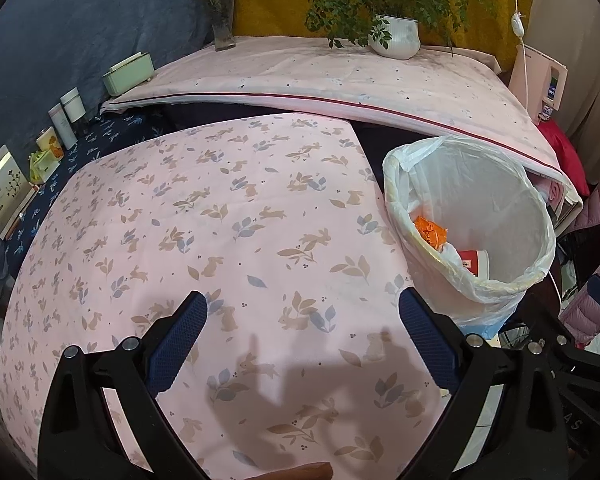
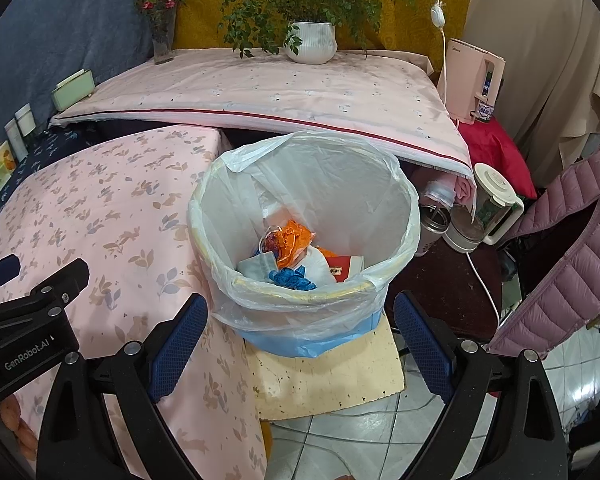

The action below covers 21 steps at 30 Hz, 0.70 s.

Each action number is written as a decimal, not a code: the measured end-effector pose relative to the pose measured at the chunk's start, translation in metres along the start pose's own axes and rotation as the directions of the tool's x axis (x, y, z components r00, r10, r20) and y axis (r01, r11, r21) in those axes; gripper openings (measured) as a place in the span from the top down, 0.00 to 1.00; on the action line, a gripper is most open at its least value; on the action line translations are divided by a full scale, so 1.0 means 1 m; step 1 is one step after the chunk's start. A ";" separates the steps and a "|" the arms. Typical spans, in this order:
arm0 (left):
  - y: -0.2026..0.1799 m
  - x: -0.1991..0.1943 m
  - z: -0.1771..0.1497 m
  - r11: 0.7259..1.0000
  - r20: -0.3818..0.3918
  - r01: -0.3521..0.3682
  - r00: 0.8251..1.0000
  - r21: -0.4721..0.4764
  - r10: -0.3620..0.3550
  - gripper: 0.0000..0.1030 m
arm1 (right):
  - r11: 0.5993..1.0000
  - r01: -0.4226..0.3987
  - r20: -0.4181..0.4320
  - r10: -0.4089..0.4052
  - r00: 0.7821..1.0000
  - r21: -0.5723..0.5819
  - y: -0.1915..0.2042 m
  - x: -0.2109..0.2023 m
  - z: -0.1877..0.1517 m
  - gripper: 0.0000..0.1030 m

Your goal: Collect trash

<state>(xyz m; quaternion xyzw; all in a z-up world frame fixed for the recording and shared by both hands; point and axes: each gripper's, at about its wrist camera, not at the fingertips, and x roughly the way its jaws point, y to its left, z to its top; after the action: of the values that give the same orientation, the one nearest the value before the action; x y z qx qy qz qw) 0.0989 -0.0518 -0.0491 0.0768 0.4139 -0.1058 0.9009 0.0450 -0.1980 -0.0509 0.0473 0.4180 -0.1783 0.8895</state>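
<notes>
Below, two views from one moment; left gripper (image 1: 302,316) hangs over the pink rabbit-print tablecloth (image 1: 204,216) with its blue-padded fingers (image 1: 178,340) spread wide and nothing between them, its shadow falling on the cloth beneath; the trash bin (image 1: 540,240), lined with a translucent white bag (image 1: 404,164), stands ahead and to that gripper's right, just past the table's edge; right gripper (image 2: 300,320) is likewise fully parted and empty, poised just short of the bin's near rim, which lies between and slightly beyond its fingertips; inside the bin lie crumpled orange wrapping (image 2: 296,240), a blue glove (image 2: 292,278), a pale face mask (image 2: 254,266) and a red-and-white carton (image 2: 346,268); the bin rests on a speckled cream board (image 2: 328,376) over tiled floor; farther ahead of both grippers, a potted plant (image 2: 311,42) and a vase of flowers (image 2: 162,36) stand on a second covered surface; a blender (image 2: 488,208) sits ahead and right of the right gripper
</notes>
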 end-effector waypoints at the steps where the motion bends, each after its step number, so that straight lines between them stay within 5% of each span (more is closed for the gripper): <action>1: 0.000 0.000 0.000 1.000 -0.001 0.001 1.000 0.000 -0.001 0.10 | 1.000 0.000 -0.001 0.000 1.000 0.000 -0.001 0.000 0.000 0.12; 21: -0.010 -0.001 -0.003 1.000 -0.007 0.002 1.000 0.018 -0.002 0.11 | 1.000 0.002 -0.001 -0.002 1.000 -0.001 -0.003 0.000 -0.002 0.12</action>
<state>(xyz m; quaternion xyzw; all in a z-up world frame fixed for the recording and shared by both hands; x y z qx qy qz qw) 0.0942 -0.0604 -0.0509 0.0848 0.4162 -0.1099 0.8986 0.0422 -0.2007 -0.0522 0.0465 0.4187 -0.1792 0.8890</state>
